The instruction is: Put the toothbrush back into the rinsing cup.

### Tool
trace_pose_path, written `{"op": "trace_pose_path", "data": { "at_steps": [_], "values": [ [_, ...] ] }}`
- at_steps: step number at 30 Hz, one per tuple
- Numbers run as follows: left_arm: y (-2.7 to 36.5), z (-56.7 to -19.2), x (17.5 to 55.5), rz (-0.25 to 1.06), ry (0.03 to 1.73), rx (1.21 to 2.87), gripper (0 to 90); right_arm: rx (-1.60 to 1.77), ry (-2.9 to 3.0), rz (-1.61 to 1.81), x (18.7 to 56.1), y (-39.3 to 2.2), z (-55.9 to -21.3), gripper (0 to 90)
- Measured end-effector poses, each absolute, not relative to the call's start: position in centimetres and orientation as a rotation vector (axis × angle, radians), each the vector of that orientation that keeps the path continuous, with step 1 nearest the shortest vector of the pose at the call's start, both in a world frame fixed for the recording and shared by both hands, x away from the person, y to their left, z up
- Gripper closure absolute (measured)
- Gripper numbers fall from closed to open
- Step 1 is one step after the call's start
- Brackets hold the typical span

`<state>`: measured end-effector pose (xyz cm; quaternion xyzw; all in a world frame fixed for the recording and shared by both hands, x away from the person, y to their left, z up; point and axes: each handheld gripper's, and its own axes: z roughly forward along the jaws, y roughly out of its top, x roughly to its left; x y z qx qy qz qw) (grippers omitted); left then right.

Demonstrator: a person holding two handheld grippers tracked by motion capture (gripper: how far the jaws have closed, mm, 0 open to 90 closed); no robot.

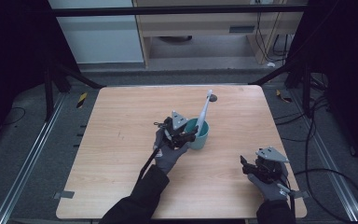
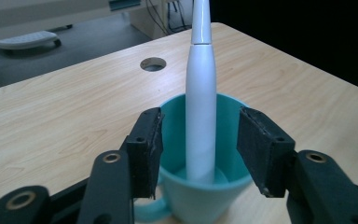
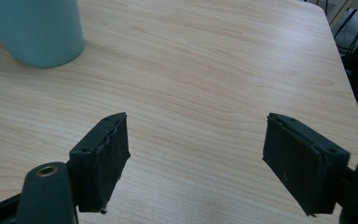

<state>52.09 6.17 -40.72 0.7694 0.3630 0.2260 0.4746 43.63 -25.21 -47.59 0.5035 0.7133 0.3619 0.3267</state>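
White toothbrush between left tongs

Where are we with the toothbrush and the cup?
Done: the toothbrush stands in the teal cup, leaning on its far rim. In hand: nothing; the left gripper is open astride the handle, pads clear. Left: backing it off, I'd guess. The right gripper is open over the bare table.
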Motion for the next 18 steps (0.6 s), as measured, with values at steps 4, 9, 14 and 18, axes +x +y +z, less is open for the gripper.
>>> {"op": "trace_pose_path", "data": {
  "at_steps": [4,9,14,18],
  "values": [
    [8.8,-40.0,51.0,0.519,0.872,1.902,45.8,1.329,1.859,0.942,43.6,-25.4,-47.6,21.0],
    [12.6,-40.5,49.6,0.52,0.875,1.942,43.8,1.338,1.846,0.934,43.5,-25.6,-47.7,20.0],
    [16.6,-42.1,48.4,0.528,0.918,1.977,42.8,1.343,1.848,0.918,43.6,-25.7,-47.8,19.2],
    [19.6,-43.5,47.4,0.525,0.975,1.958,42.4,1.347,1.847,0.913,43.5,-25.6,-47.9,18.8]
  ]
}}
